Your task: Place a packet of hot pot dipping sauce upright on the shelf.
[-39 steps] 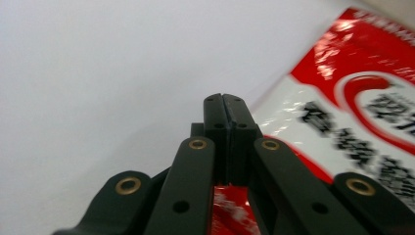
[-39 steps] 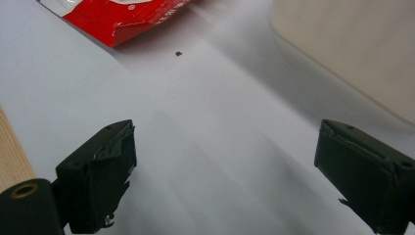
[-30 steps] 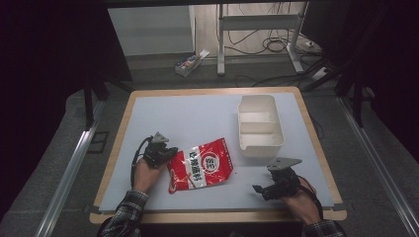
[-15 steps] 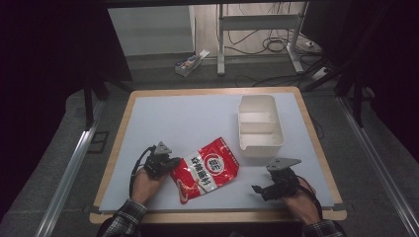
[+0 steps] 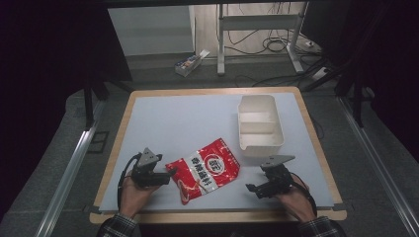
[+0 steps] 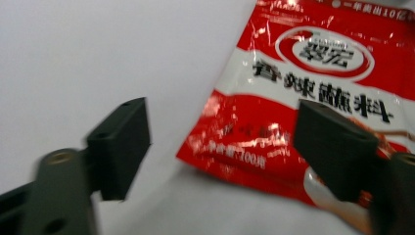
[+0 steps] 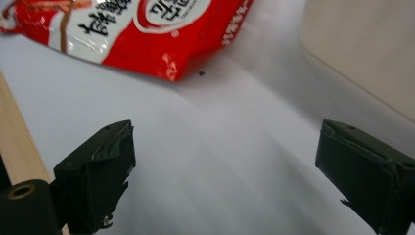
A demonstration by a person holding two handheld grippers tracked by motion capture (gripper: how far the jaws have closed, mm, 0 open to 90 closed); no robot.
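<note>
1. A glossy red and white foil sachet with printed characters [image 5: 207,168] is seen lying flat on the pale grey counter [image 5: 188,123], toward the near edge and between the two hands; it is near the white rectangular plastic container with two compartments [image 5: 259,123], but apart from it.

2. The left claw [image 5: 170,174] is held just beside the sachet's left edge. Its jaws have just been opening and now stand apart; in the left gripper view the sachet [image 6: 313,88] is seen ahead of them, with the right jaw over its near corner (no pressing on the foil can be made out).

3. The right claw [image 5: 251,188] is rested near the counter's near right corner, jaws wide apart, with bare counter between them; the sachet [image 7: 147,29] lies well ahead of it.

4. Compared with the earlier frames, the sachet has been dragged toward the near edge and turned a little, and the left hand has been shifted with it; the right hand has been kept where it was.

5. Progress is judged as early: the sachet has been repositioned and released, and both compartments of the container appear empty (placing the sachet there seems the likely remainder, which would call for a fresh grip).
</note>
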